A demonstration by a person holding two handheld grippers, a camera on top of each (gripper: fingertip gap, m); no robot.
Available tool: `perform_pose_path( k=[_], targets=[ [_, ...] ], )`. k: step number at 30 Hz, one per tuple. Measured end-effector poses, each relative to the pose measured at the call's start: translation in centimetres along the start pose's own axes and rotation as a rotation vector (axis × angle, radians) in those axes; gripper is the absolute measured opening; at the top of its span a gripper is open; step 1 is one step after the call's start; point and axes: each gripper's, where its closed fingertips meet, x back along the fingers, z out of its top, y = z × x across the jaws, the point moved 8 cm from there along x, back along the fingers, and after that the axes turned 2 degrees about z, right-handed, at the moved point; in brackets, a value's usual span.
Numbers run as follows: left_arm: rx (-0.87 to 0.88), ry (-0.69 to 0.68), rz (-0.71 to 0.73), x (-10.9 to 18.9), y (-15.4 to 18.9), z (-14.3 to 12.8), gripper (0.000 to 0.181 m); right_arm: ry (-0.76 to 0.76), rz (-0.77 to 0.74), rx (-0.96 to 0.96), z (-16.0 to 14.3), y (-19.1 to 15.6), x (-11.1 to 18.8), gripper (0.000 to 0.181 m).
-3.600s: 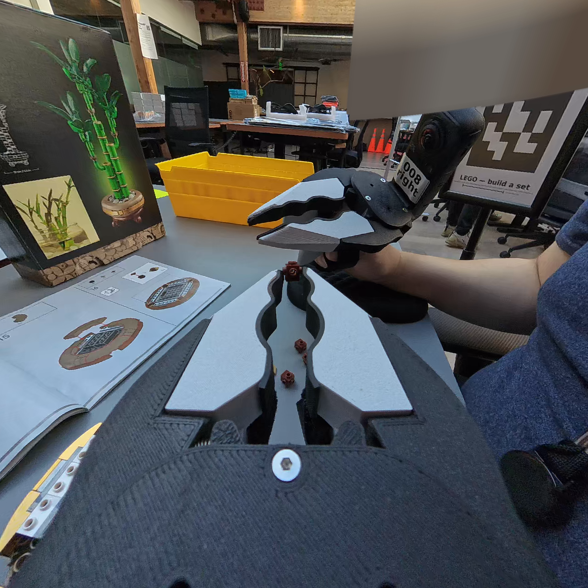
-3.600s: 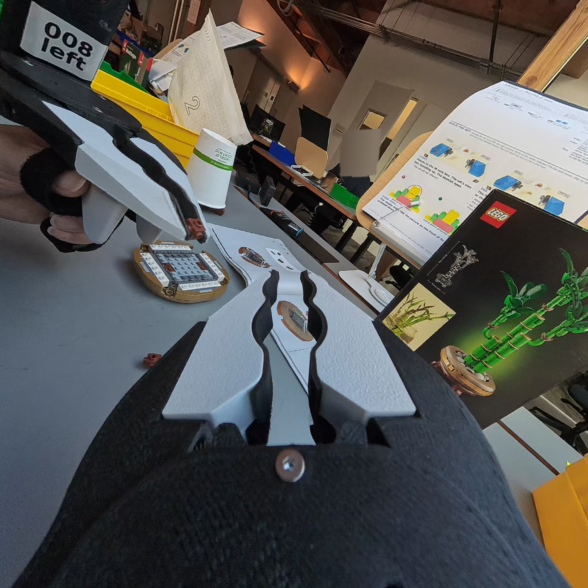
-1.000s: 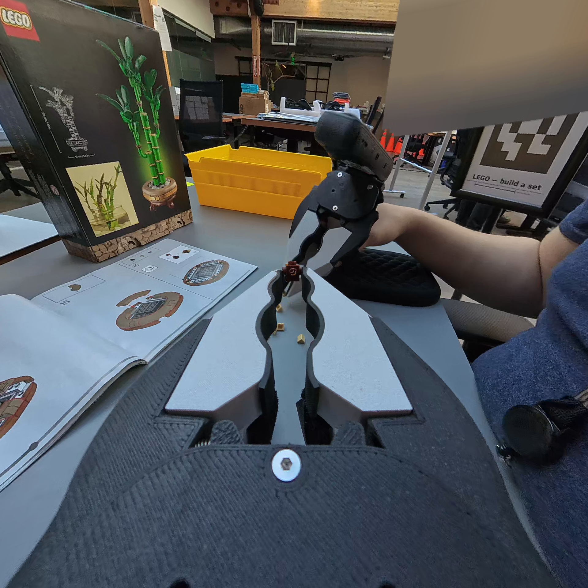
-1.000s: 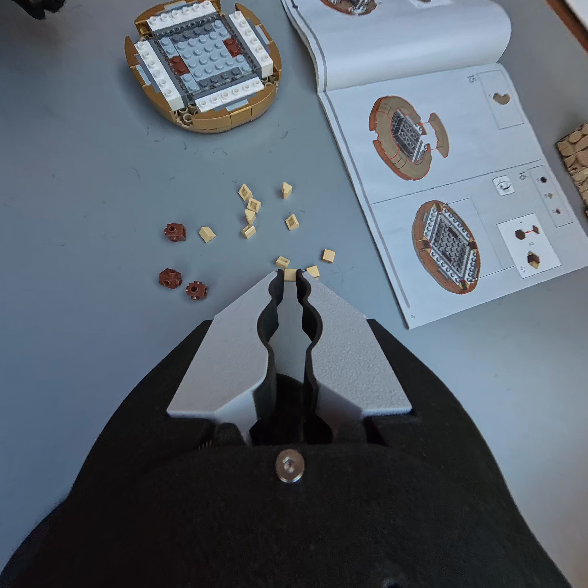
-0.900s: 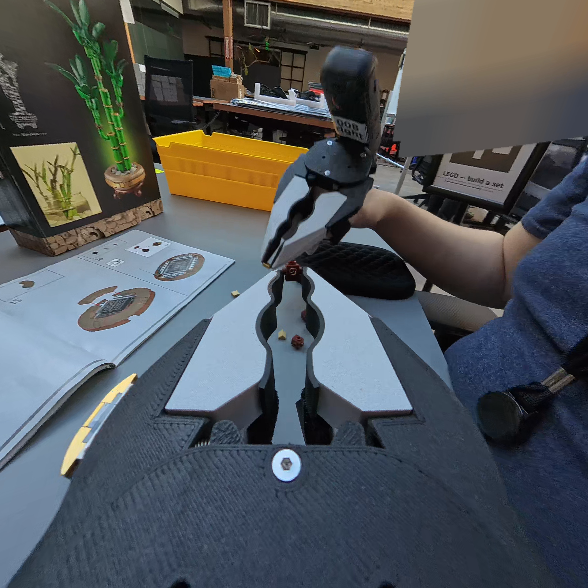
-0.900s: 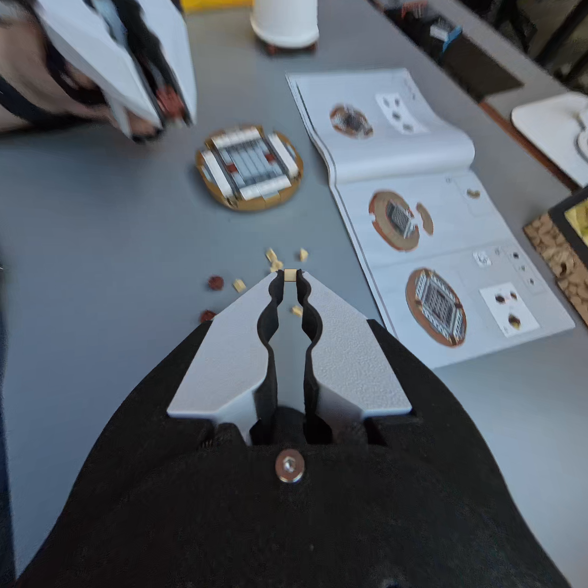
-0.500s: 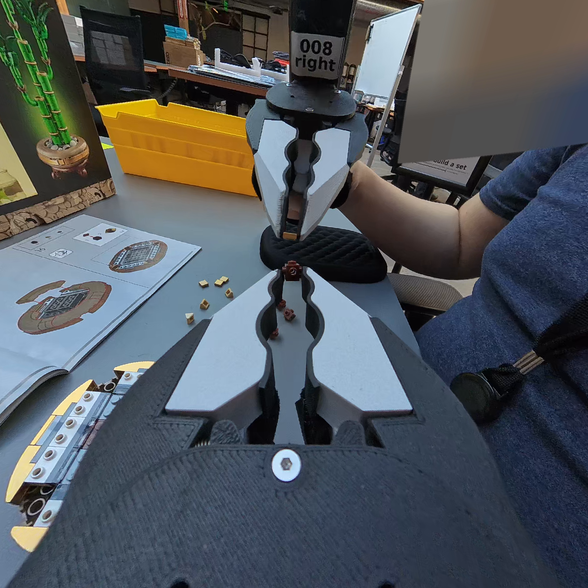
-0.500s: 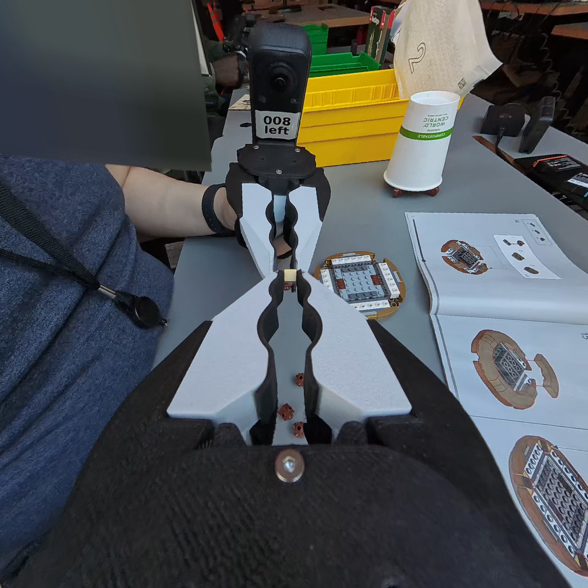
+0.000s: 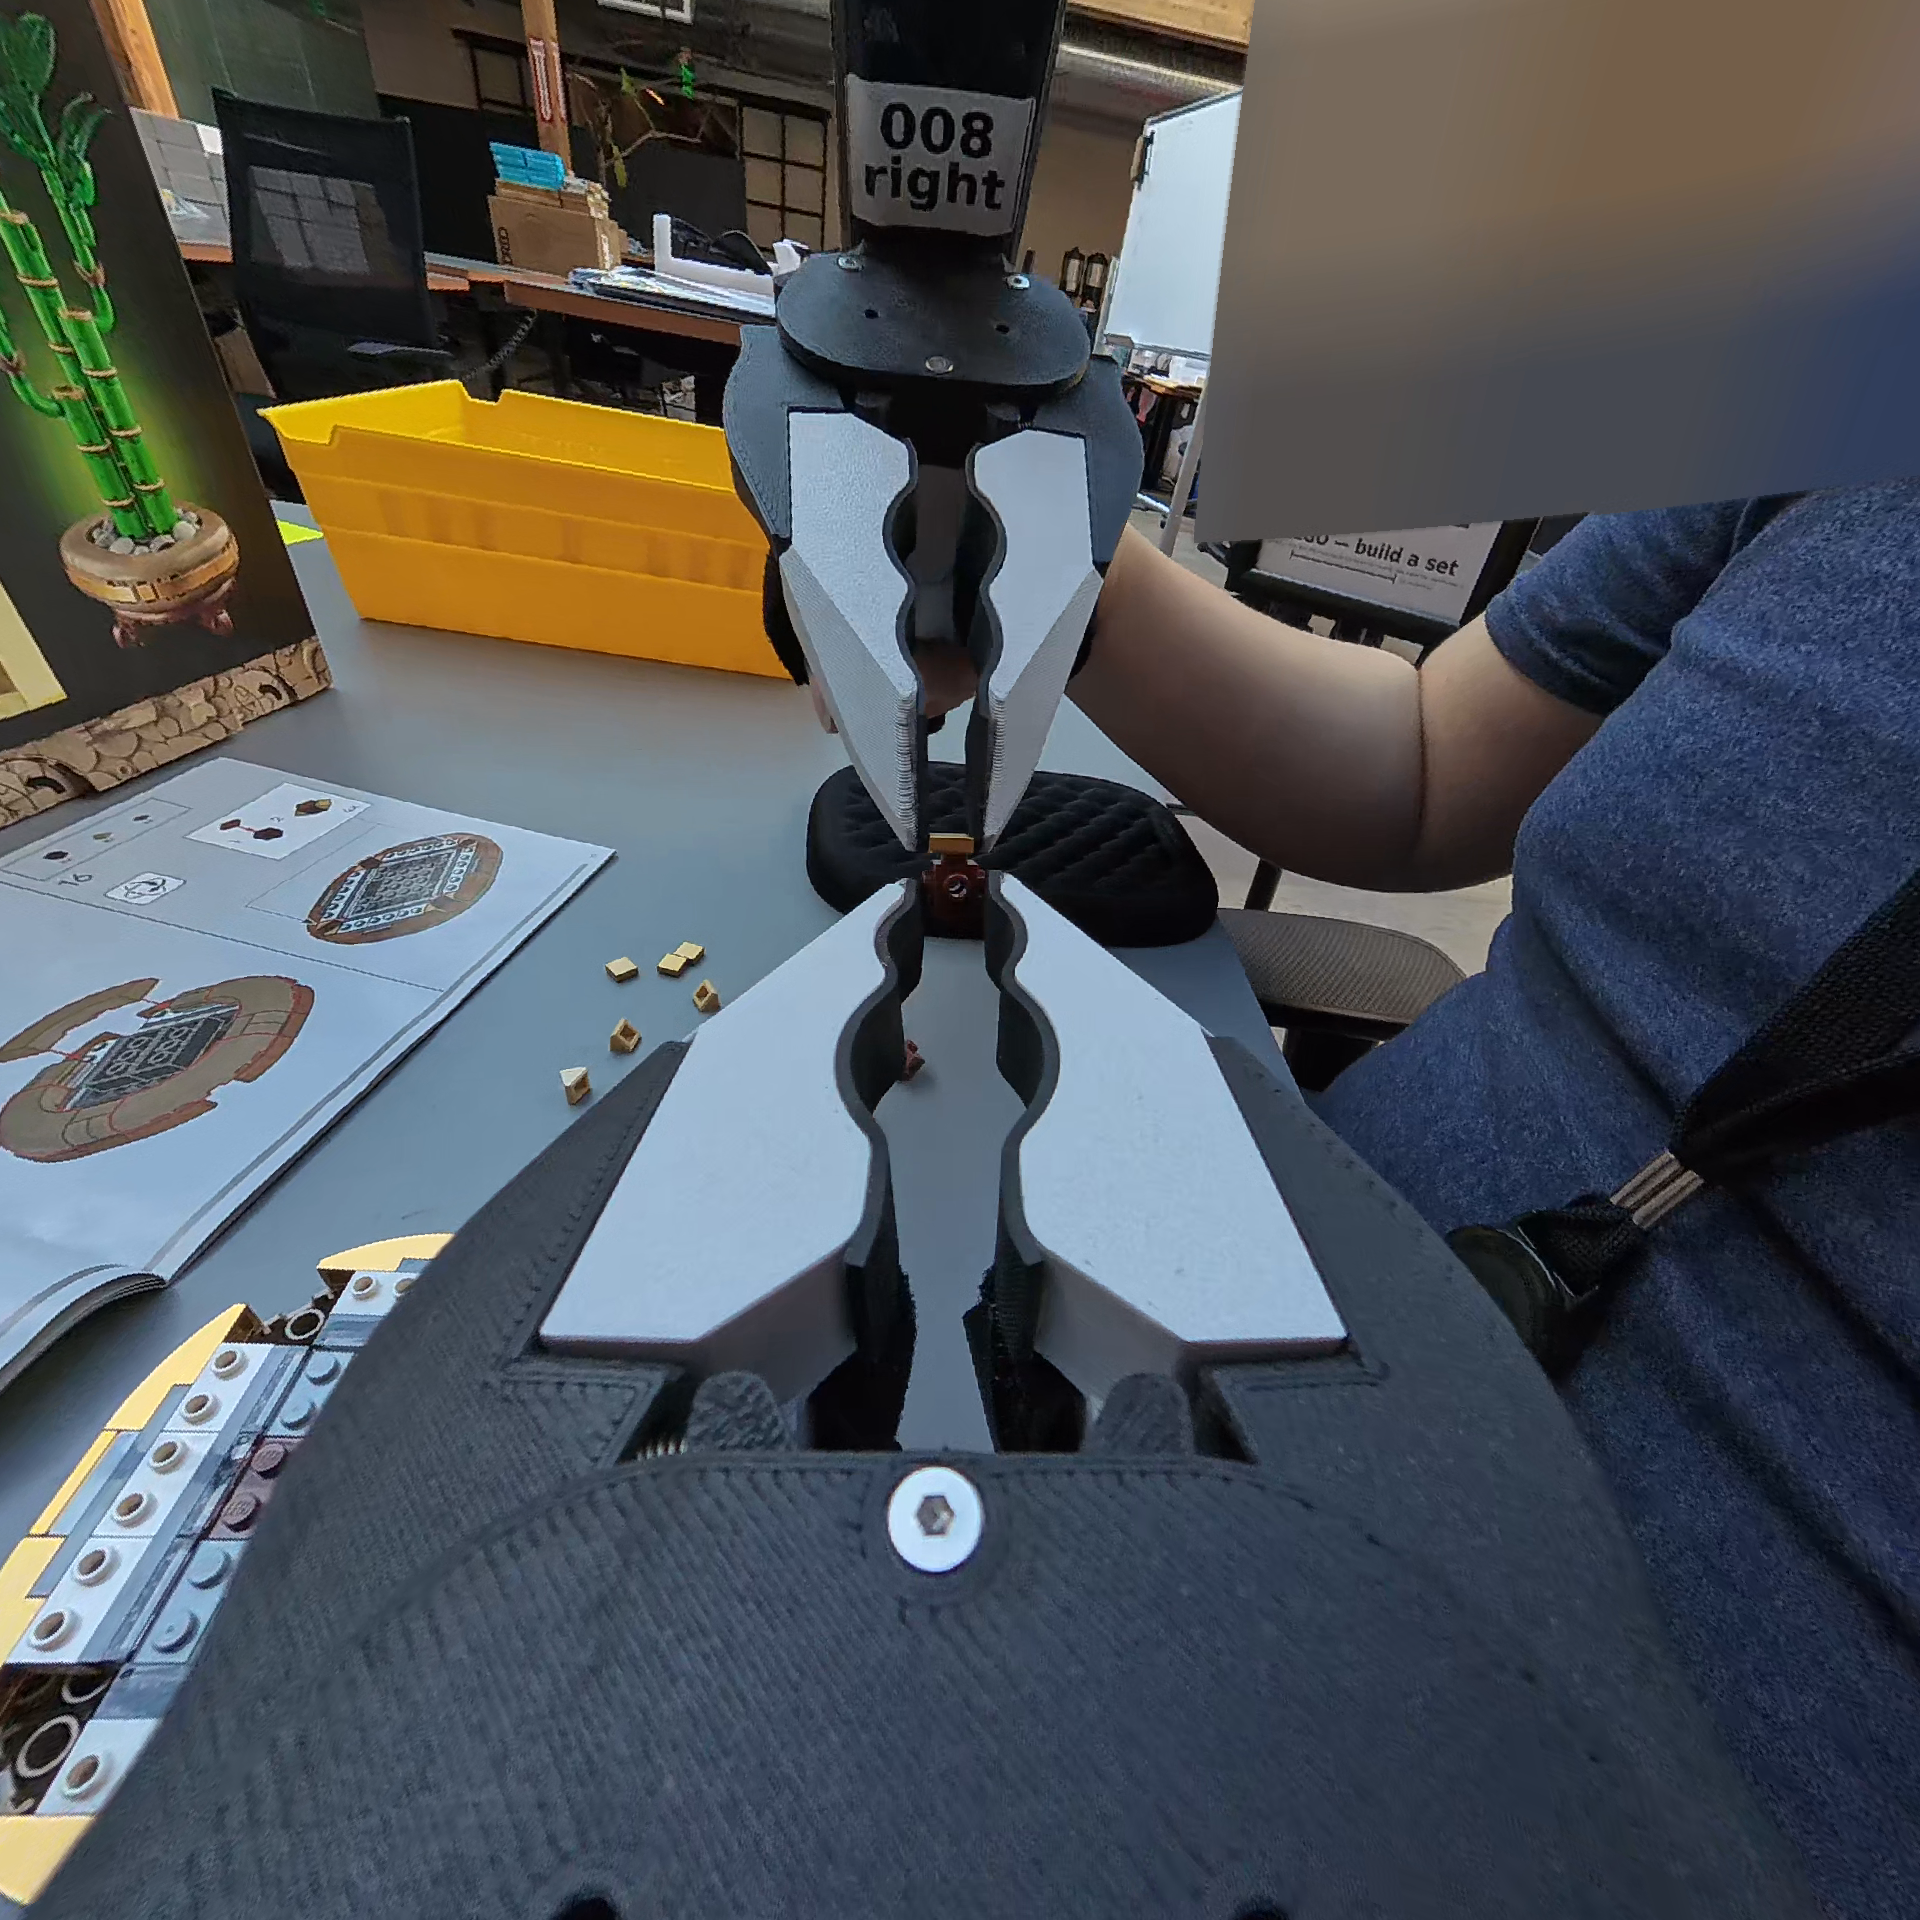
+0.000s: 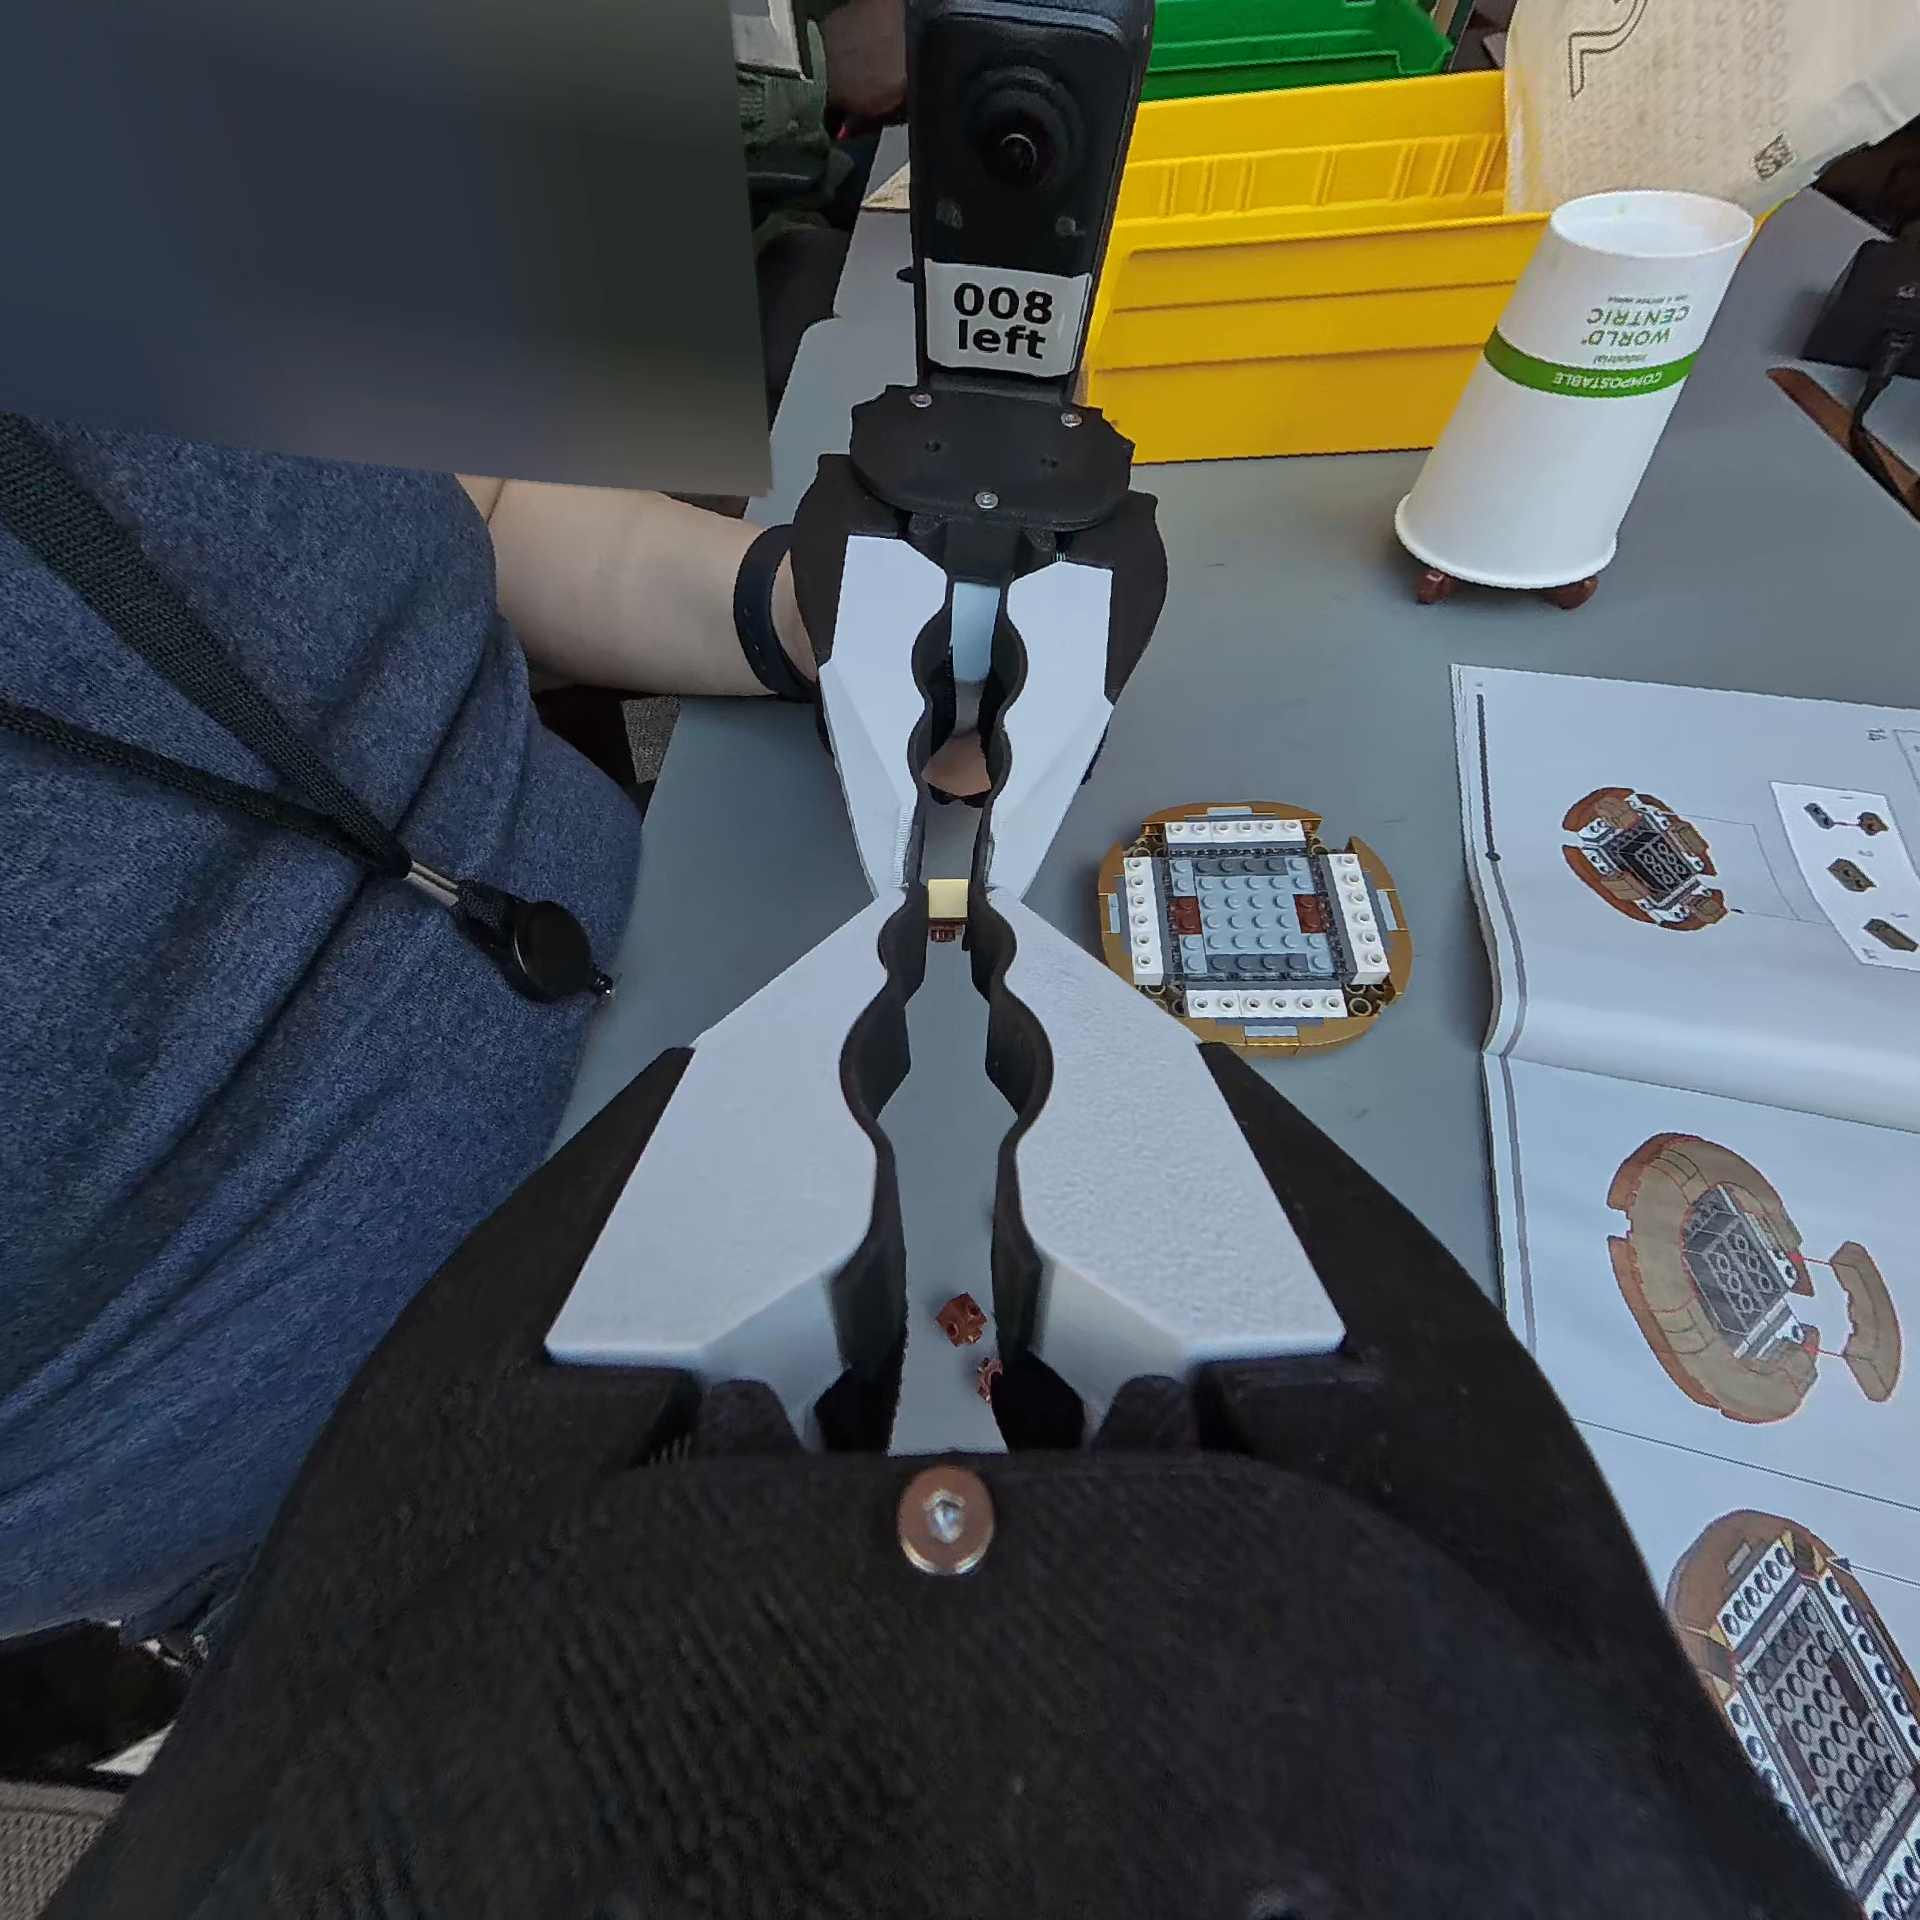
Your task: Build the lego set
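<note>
**Two tongs meet tip to tip over the table**

The left gripper (image 9: 952, 902) is clamped on a small reddish-brown piece (image 9: 953, 886); facing it, the right gripper (image 10: 948, 902) pinches a tan tile (image 10: 948, 896), the two pieces touching above the grey table (image 9: 644, 748). Below lie loose tan tiles (image 9: 665, 964) and brown pieces (image 10: 961, 1320). Beside them sit the round tan-rimmed base (image 10: 1252, 925) and the open instruction booklet (image 9: 208, 935). Farther off stands a yellow bin (image 9: 520, 520).
</note>
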Motion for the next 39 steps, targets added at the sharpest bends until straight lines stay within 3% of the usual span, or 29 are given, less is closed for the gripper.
perform_pose_path(
  k=[13,39],
  targets=[
    [0.013,0.009,-0.015,0.3,0.2,0.2,0.01,-0.065,0.064,-0.018,0.7,0.1,-0.2,0.007],
    [-0.029,-0.241,0.038,-0.8,0.4,-1.4,0.009,-0.551,0.132,0.017,0.6,0.4,-2.8,0.007]
  ],
)
